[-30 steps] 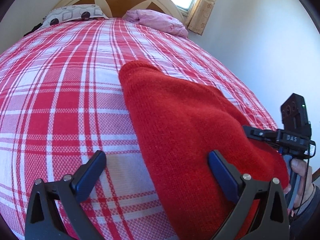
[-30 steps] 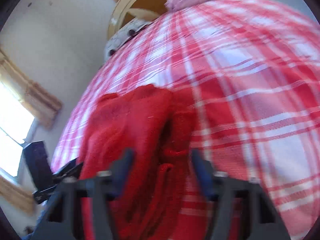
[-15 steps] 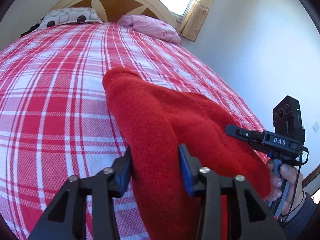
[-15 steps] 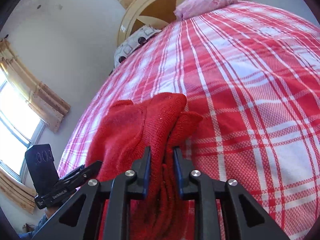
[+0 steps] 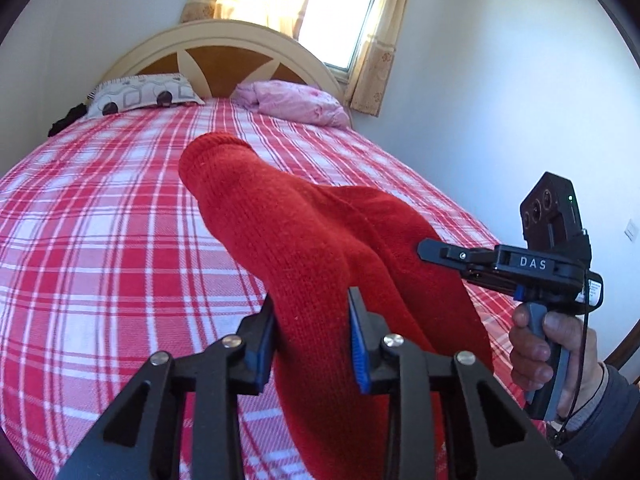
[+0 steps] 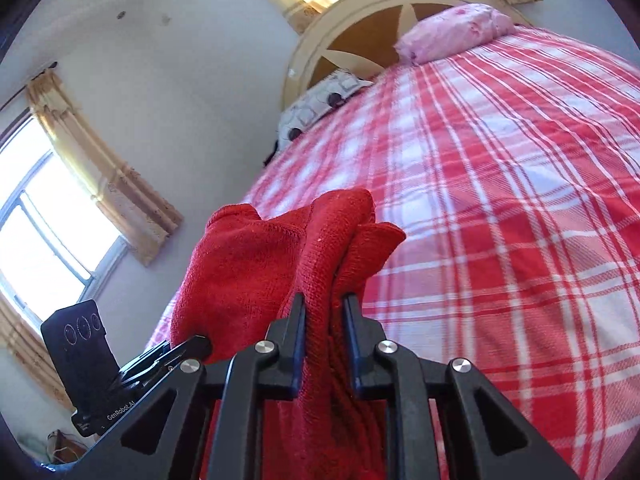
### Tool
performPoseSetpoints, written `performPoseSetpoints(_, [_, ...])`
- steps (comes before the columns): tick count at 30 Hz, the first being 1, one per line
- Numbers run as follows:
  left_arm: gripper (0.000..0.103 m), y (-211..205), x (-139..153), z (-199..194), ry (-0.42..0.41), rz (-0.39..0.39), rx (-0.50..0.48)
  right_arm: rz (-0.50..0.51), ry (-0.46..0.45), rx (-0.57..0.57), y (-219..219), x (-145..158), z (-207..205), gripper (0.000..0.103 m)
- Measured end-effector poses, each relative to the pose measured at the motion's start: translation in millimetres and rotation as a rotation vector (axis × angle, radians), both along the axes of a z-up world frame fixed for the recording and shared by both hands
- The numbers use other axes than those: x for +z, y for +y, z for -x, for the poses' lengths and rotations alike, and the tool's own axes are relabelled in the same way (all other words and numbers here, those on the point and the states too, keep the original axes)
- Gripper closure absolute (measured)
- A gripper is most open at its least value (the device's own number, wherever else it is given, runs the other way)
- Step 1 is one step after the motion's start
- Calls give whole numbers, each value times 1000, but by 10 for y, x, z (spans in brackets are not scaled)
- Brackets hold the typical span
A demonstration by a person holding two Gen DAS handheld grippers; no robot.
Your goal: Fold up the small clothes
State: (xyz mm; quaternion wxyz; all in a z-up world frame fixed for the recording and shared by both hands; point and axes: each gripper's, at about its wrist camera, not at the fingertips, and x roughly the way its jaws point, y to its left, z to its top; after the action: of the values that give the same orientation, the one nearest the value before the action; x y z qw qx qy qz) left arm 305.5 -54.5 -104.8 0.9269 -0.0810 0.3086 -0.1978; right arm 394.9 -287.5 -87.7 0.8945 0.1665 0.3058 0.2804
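Note:
A red knitted garment (image 5: 304, 248) is held up off the red-and-white plaid bed (image 5: 100, 240). My left gripper (image 5: 310, 320) is shut on its near left edge, cloth bunched between the blue pads. My right gripper (image 6: 323, 316) is shut on the other near edge of the red knitted garment (image 6: 256, 272), folds squeezed between the fingers. The right gripper also shows in the left wrist view (image 5: 432, 249), its tip against the cloth. The left gripper's tip shows in the right wrist view (image 6: 196, 346), touching the garment's lower left. The cloth's far end sticks up and forward, bunched.
A patterned pillow (image 5: 140, 94) and a pink pillow (image 5: 296, 106) lie at the curved headboard (image 5: 224, 56). White walls and curtained windows (image 5: 336, 12) surround the bed. The bed's right edge (image 5: 460, 208) runs close behind the garment.
Both grippers closed on the garment's near edges and lifted it off the bed. The cloth went from lying flat to bunched and raised, and both views tilted upward.

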Motion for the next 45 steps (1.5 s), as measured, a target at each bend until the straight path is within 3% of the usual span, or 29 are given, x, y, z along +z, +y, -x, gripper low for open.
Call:
performPoseSetpoints(14, [71,599,137,516,-3,-38,110,-30,-10,162,780,135,360,86])
performPoseSetpoints(34, [72,1843,92,1155,15,-50,340,-5,64,431,2530,-159,452,87])
performPoseSetpoints(45, [72,2332,-66,1265,44,-25,408,38,95,499,3144,-292,459,87])
